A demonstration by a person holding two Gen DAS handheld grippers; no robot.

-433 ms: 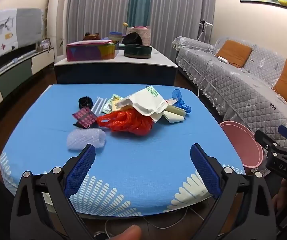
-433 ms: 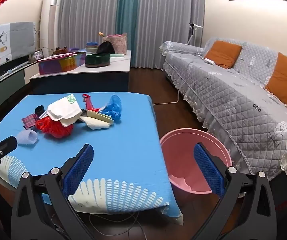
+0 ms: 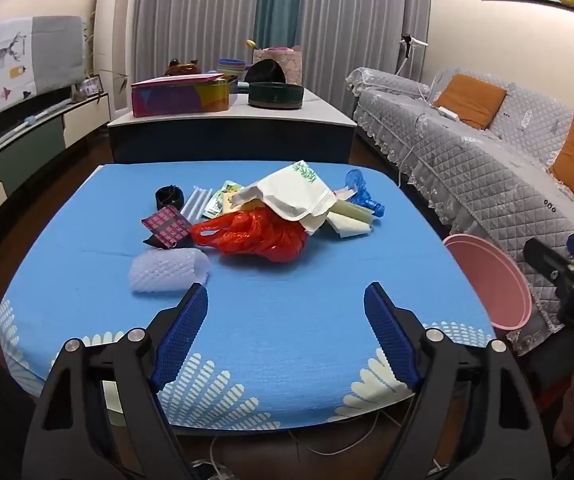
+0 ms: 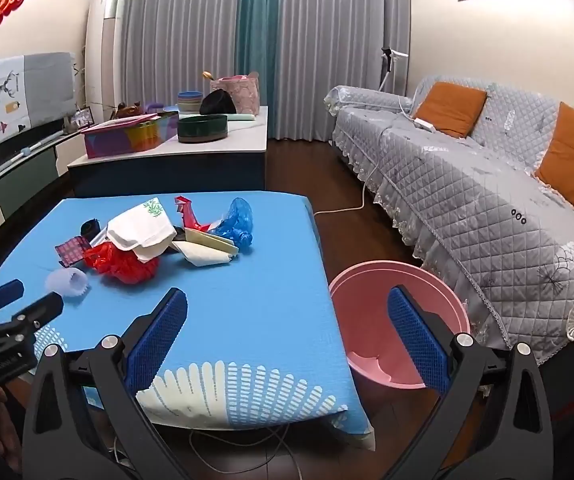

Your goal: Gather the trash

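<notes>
Left gripper (image 3: 285, 308) now nearer trash pile (image 3: 265, 216), jaws spread, empty. Right gripper (image 4: 287, 324) spread, empty. Pink basin (image 4: 371, 276) empty; collection not started.

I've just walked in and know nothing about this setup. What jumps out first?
A heap of rubbish sits mid-table on the blue tablecloth, led by a bright red plastic bag with a white bag on top. A pink bin waits on the floor by the table's right edge, beside the grey sofa.
</notes>
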